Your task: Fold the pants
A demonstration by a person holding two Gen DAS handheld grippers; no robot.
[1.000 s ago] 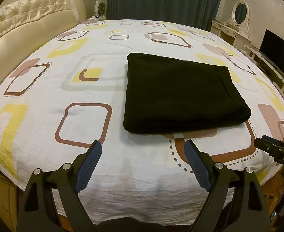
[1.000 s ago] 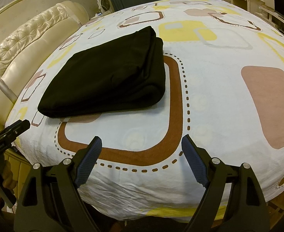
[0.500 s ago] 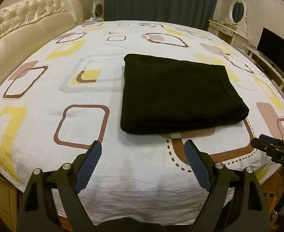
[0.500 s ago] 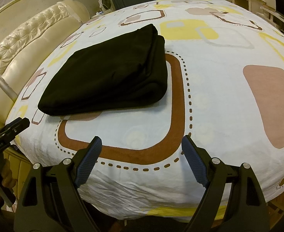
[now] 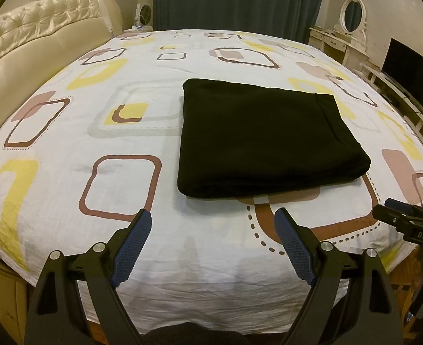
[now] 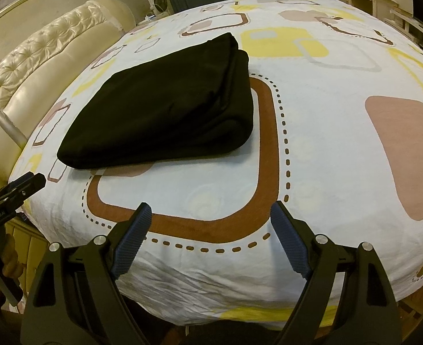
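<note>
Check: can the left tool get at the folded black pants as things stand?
Probably yes. The left tool is open and empty, near the bed's front edge, and only bare bedsheet lies between it and the near edge of the pants. The right tool sits off to the side, not in the path.

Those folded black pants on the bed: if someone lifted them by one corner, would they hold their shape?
Probably not. The folded black pants are soft stacked layers with rounded edges, so they would likely droop and unfold. Pushed, they may drag on the wrinkled bedsheet.
</note>
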